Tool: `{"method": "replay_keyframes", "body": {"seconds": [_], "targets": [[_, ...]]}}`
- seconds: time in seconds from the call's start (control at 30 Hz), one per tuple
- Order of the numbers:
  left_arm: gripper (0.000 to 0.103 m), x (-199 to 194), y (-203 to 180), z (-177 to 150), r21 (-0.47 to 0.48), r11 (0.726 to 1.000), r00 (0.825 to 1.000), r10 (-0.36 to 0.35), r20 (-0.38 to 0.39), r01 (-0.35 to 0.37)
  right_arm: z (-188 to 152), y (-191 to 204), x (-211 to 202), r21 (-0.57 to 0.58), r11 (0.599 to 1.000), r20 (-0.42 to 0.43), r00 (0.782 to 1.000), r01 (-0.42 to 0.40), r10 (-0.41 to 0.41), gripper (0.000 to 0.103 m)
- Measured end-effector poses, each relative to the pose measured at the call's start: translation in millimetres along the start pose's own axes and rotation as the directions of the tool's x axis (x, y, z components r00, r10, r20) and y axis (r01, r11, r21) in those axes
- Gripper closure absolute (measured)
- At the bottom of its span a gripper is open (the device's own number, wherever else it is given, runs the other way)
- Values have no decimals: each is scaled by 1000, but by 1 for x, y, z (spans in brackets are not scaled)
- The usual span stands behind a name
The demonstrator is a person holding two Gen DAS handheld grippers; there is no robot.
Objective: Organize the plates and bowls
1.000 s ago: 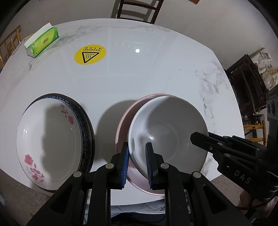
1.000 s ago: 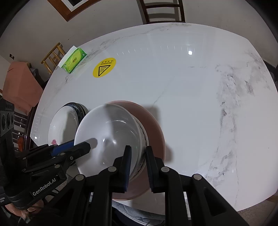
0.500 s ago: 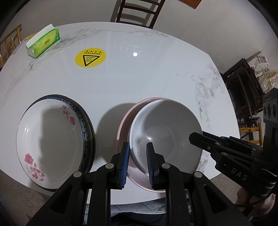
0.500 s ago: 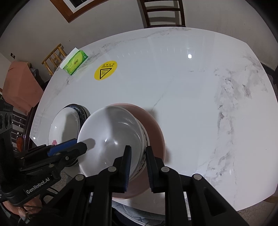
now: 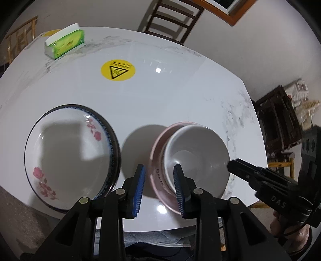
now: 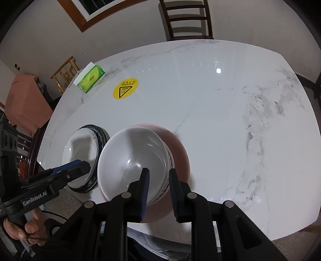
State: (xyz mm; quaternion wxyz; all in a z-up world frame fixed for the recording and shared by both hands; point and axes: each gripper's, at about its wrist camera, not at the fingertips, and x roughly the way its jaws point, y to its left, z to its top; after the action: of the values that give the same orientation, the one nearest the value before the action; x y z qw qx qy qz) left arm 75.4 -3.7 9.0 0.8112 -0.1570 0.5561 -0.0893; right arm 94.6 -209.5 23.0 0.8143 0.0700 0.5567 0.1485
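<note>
A white bowl sits nested in a pink bowl near the table's front edge. My left gripper is open, its jaws straddling the left rims of both bowls without gripping. My right gripper is shut on the white bowl's right rim, with the pink bowl under it. To the left lies a white floral plate on a dark-rimmed plate; this stack also shows in the right wrist view.
A round white marble table carries a yellow warning sticker and a green tissue box at the back left. A wooden chair stands behind the table. Dark furniture stands at the right.
My left gripper has opened and let go of the white bowl's rim. The bowls look slightly tilted and nearer. The right gripper keeps its hold.
</note>
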Motion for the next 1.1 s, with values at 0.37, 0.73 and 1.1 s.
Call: {"method": "replay_keyframes", "body": {"seconds": [0.37,0.73,1.1], "targets": [[77,2,22,-8,-85,996,1000,-5,-11,4,-12,-16,-10,70,997,16,999,27,-29,82],[77,19,27,-9,-117,993,999,-3,-39,-1,-19,-31,16,121,990,-49,997,71,-66,82],[76,36,25,-9,-109,994,998,6,-57,-12,-19,-29,38,105,990,-90,992,98,-89,82]]}}
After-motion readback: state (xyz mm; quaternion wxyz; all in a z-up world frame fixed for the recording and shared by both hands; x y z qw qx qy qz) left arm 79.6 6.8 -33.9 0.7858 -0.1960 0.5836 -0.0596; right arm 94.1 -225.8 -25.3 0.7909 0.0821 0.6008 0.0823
